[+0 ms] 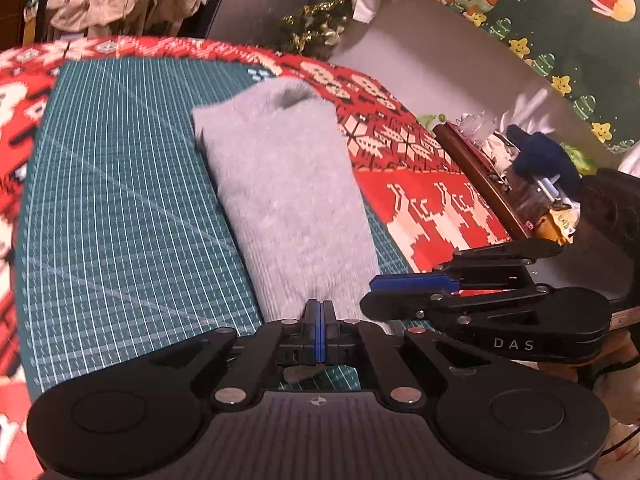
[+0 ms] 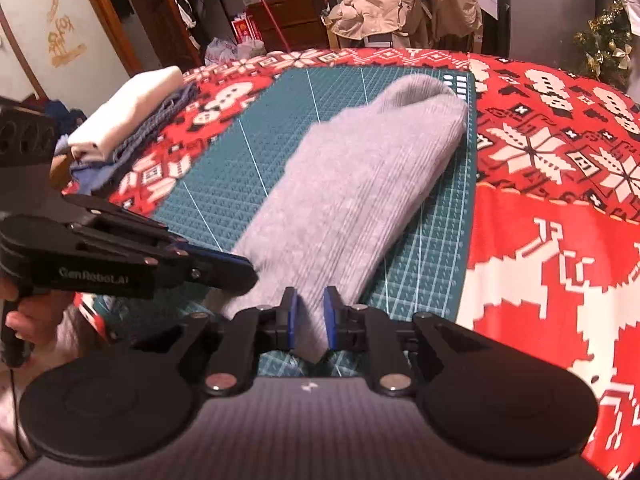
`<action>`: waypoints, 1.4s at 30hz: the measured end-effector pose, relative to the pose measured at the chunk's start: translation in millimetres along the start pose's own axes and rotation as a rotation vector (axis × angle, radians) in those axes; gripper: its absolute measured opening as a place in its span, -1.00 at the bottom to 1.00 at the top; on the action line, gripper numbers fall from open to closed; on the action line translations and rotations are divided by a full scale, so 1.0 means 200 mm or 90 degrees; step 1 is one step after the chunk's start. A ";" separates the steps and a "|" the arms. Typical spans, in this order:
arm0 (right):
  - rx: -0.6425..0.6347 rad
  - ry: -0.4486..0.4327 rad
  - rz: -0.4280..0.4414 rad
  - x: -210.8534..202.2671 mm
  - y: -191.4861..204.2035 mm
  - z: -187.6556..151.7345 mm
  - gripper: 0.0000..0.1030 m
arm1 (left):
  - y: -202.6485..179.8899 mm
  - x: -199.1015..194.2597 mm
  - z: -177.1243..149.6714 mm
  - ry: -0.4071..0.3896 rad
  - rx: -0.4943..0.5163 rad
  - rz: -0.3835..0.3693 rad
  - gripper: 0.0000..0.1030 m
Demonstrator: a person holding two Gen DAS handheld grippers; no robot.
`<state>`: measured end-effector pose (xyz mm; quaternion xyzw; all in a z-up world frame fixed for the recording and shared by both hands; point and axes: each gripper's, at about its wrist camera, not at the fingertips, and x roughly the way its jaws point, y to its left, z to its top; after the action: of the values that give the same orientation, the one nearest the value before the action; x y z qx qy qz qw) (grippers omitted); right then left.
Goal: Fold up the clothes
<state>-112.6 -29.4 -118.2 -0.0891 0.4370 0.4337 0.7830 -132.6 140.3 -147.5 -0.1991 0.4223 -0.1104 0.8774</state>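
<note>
Both my tongs grip 1 grey sock (image 1: pixel 288 200) on green mat (image 1: pixel 120 200): left tongs (image 1: pixel 319 312) closed tight on its hem, right tongs (image 2: pixel 310 320) narrow, pinching a fold.

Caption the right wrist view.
Right gripper pinches grey ribbed knit garment on green gridded cutting mat.

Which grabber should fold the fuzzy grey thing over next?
Probably both together. The left gripper and right gripper each pinch the grey garment at its near edge on the green mat; neither looks better placed.
</note>
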 end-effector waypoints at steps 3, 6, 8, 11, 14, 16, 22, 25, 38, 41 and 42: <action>0.000 0.008 -0.001 -0.02 -0.01 -0.03 -0.69 | -0.01 -0.01 -0.03 0.008 0.002 0.001 -0.96; 0.007 0.013 0.001 -0.05 -0.03 -0.04 -0.69 | 0.00 -0.04 -0.04 0.015 -0.001 0.002 -0.96; 0.011 0.006 0.001 -0.07 -0.04 -0.04 -0.67 | 0.02 -0.07 -0.03 0.014 -0.011 -0.007 -0.96; 0.028 -0.009 0.004 -0.12 -0.08 0.01 -0.67 | 0.06 -0.13 -0.01 0.005 -0.030 -0.026 -0.92; 0.038 -0.021 0.003 -0.14 -0.14 0.08 -0.67 | 0.13 -0.18 0.06 -0.009 -0.038 -0.041 -0.89; 0.038 -0.025 0.002 -0.15 -0.18 0.13 -0.66 | 0.18 -0.20 0.12 -0.017 -0.031 -0.037 -0.82; 0.002 -0.017 0.011 -0.12 -0.32 0.37 -0.66 | 0.43 -0.10 0.43 -0.026 -0.049 -0.051 -0.63; -0.037 -0.006 0.000 -0.08 -0.36 0.50 -0.66 | 0.46 0.00 0.58 -0.030 -0.006 -0.037 -0.59; -0.251 0.092 0.039 0.33 -0.35 1.04 -0.62 | 0.43 0.36 0.87 0.054 0.239 0.041 -0.58; -0.297 0.116 0.050 0.45 -0.31 1.12 -0.62 | 0.39 0.39 0.86 0.070 0.294 0.059 -0.55; -0.312 0.126 0.060 0.49 -0.29 1.15 -0.61 | 0.38 0.40 0.86 0.072 0.305 0.062 -0.53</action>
<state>94.3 112.9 -67.6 -0.2975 0.3972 0.5517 0.6703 53.0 224.0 -140.2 0.0414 0.4415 -0.1754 0.8790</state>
